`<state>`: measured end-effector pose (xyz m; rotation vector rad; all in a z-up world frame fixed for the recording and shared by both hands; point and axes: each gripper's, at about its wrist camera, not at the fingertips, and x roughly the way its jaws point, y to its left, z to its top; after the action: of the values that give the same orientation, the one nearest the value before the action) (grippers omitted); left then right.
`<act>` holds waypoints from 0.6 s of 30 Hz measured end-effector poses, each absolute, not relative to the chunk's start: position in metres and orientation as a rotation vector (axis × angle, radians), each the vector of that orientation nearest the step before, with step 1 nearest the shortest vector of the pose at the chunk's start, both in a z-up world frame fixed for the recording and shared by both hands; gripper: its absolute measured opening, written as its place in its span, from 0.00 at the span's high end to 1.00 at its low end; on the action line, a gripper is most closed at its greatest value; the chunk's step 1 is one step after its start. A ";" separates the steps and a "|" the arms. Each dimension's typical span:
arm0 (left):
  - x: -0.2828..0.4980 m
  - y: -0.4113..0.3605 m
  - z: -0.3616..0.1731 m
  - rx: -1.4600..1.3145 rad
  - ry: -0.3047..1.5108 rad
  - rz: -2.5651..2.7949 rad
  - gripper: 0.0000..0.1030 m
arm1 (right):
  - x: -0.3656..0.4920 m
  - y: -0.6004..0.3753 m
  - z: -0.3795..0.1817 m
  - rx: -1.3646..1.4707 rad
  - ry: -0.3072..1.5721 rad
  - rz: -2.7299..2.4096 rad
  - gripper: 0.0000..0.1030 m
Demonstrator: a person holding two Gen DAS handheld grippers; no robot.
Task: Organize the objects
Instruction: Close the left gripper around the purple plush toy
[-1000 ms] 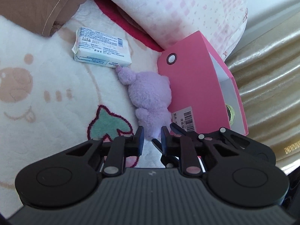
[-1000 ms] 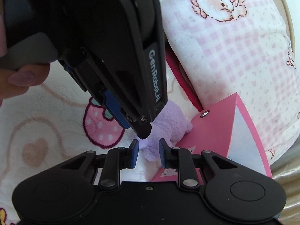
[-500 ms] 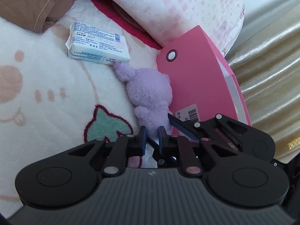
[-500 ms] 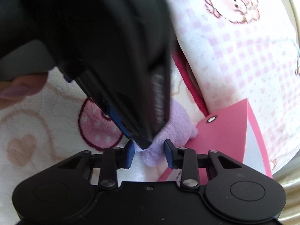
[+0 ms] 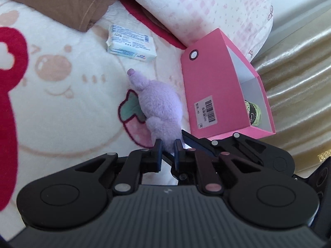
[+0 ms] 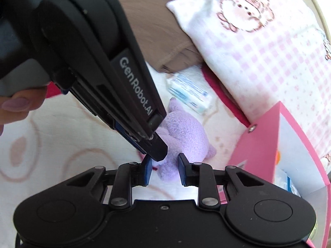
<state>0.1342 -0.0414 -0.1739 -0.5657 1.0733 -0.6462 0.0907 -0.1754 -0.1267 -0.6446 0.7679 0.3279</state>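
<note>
Plush toy: a purple plush toy (image 5: 160, 107) is laid on the cream patterned blanket (image 5: 62, 95), just beside the long side of the pink box (image 5: 209, 86); its near end is caught between both pairs of tongs.
Left tongs: the left tongs (image 5: 167, 149) are seen pinched on the toy's near end, with purple fur squeezed in the narrow gap between the blue pads.
Right tongs: the right tongs (image 6: 164, 170) are closing at this moment, the toy's lower end being gripped between the pads (image 6: 147, 170); the tip of the left tongs is crossed just in front of the left pad.
Pink box: an open top is shown, with a barcode label on its side and a round green-and-black item lying inside; white packets are also made out within from the right view.
Tissue pack: a white-and-blue tissue pack (image 5: 131, 43) is lain flat on the blanket beyond the toy, apart from it.
Surroundings: a pink checked pillow (image 5: 206, 8) is pressed against the box's far end; brown fabric (image 5: 68, 2) is bunched behind the tissue pack.
Hand: a thumb (image 6: 18, 105) is wrapped on the left tool's body.
</note>
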 end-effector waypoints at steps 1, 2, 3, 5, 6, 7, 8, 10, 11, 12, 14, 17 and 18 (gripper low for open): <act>0.130 -0.035 -0.172 -0.575 1.092 -0.626 0.90 | 0.086 -0.173 -0.126 -0.636 0.761 0.346 0.71; 0.126 -0.028 -0.168 -0.576 1.098 -0.616 0.90 | 0.081 -0.171 -0.123 -0.612 0.755 0.368 0.71; 0.121 -0.021 -0.163 -0.564 1.091 -0.610 0.90 | 0.077 -0.170 -0.121 -0.594 0.750 0.385 0.71; 0.114 -0.008 -0.156 -0.554 1.081 -0.580 0.90 | 0.074 -0.169 -0.118 -0.549 0.776 0.438 0.71; 0.112 -0.002 -0.154 -0.566 1.080 -0.571 0.90 | 0.074 -0.171 -0.117 -0.508 0.790 0.467 0.68; 0.111 0.003 -0.154 -0.585 1.084 -0.568 0.90 | 0.075 -0.174 -0.116 -0.465 0.799 0.482 0.63; 0.111 0.007 -0.155 -0.600 1.089 -0.571 0.90 | 0.076 -0.176 -0.116 -0.432 0.811 0.491 0.61; 0.111 0.010 -0.156 -0.593 1.087 -0.557 0.90 | 0.081 -0.183 -0.116 -0.354 0.853 0.503 0.52; 0.111 0.010 -0.157 -0.580 1.085 -0.546 0.90 | 0.084 -0.188 -0.116 -0.296 0.874 0.506 0.49; 0.112 0.010 -0.158 -0.568 1.084 -0.540 0.89 | 0.074 -0.173 -0.119 -0.219 0.902 0.511 0.41; 0.115 0.009 -0.164 -0.564 1.096 -0.533 0.89 | 0.068 -0.174 -0.126 -0.081 0.950 0.515 0.30; 0.120 0.003 -0.174 -0.561 1.131 -0.512 0.87 | 0.065 -0.176 -0.127 0.029 0.984 0.481 0.26; 0.121 0.002 -0.177 -0.558 1.144 -0.502 0.86 | 0.063 -0.176 -0.130 0.032 0.990 0.463 0.25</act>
<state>0.1209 0.0016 -0.1769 -0.5578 1.1444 -0.5019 0.0634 -0.1761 -0.1302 0.0318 0.9904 0.4635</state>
